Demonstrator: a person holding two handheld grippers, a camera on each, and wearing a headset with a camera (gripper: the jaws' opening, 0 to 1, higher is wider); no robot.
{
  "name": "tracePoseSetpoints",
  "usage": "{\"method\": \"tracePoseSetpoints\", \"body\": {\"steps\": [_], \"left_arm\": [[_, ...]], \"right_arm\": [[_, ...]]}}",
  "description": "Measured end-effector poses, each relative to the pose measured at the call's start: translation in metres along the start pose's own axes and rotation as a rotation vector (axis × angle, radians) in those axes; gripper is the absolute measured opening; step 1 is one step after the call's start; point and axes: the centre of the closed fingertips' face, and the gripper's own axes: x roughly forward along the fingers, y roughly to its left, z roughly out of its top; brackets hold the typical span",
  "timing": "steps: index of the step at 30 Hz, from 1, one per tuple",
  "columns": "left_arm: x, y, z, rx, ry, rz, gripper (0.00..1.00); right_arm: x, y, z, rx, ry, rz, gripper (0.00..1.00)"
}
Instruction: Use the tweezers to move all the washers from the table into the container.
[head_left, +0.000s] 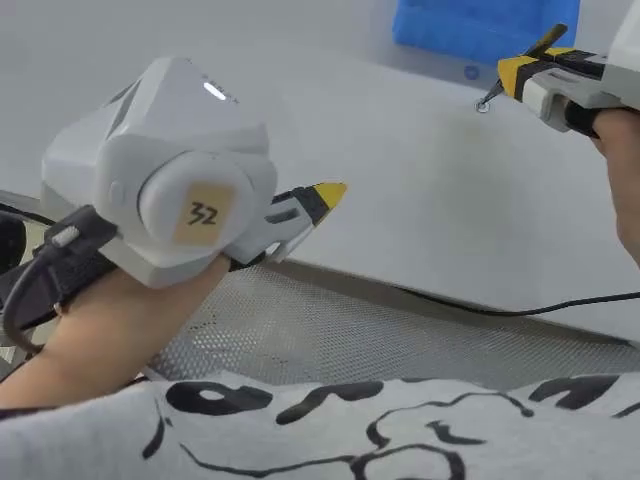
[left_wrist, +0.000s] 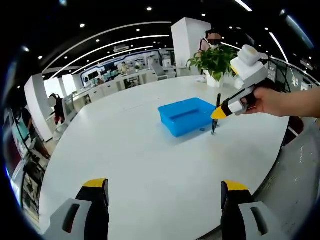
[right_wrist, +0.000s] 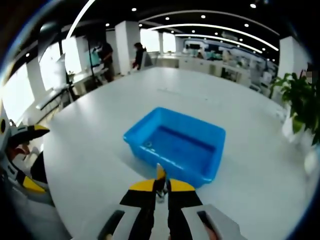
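- The left gripper (head_left: 325, 195), a white plastic body with yellow-tipped black fingers (left_wrist: 95, 192), is held low over the near edge of the table (head_left: 420, 200), a broad surface with a smooth white top.
- In the left gripper view its fingers stand wide apart with only bare table between them; they hold nothing.
- The right gripper (head_left: 512, 72), white with the same yellow tips, is at the far right of the table, held in a hand (left_wrist: 270, 102).
- Its fingers (right_wrist: 142, 187) are closed tight on the slim dark metal tweezers (head_left: 492, 93), which stick out forward from between the yellow tips and point down towards the table.
- A small ring-shaped metal washer (head_left: 482, 106) sits at the very tip of the tweezers. I cannot tell whether it is lifted or touching the table.
- The blue rectangular plastic container (head_left: 470, 30) stands on the table, just beyond the tweezers' tip and a little to their left; in the right gripper view it lies straight ahead of the closed fingers, open side up.
- A thin black cable (head_left: 520, 308) runs along the near right part of the table.
- Grey perforated mesh (head_left: 330, 330) lies below the table's near edge.
- A leafy green potted plant (left_wrist: 217, 60) stands at the far side of the table, beyond the container.
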Motion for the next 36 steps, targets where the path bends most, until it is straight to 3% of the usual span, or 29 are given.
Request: {"method": "tracePoseSetpoints", "body": {"steps": [13,36], "left_arm": [[-0.001,-0.001,0.001,0.0,0.002,0.0,0.95],[0.001,0.0,-0.001,-0.006,0.008,0.002,0.95]], "right_arm": [[-0.003,0.004,0.002,-0.068,0.005,-0.011,0.04],[-0.037,0.0,0.067,-0.035,-0.167,-0.027,0.04]]}}
